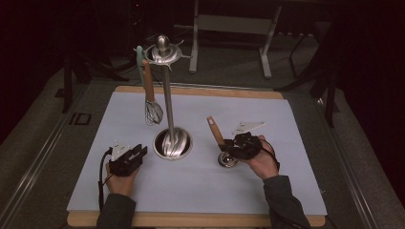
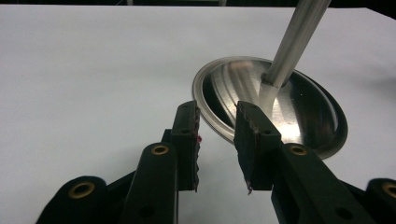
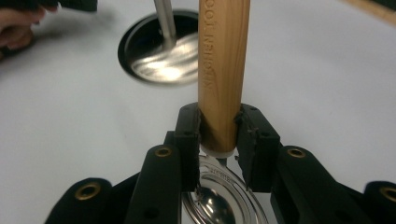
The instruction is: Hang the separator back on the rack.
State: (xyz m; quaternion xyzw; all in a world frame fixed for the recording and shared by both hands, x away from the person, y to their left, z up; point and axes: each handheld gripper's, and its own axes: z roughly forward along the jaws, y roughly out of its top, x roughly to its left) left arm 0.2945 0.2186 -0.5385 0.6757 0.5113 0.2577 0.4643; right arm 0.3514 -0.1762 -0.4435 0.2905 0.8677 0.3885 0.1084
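Note:
A metal utensil stand rises from a round base to a hook ring at the top. From one hook hangs a whisk with a wooden handle. My right gripper is shut on the lower end of a wooden handle. That utensil's round metal head sits just below the jaws, close over the mat. My left gripper stands open and empty beside the base's left rim.
A white mat covers a wooden board on the table. The stand's pole stands between the two hands. A metal frame stands on the dark floor behind the table.

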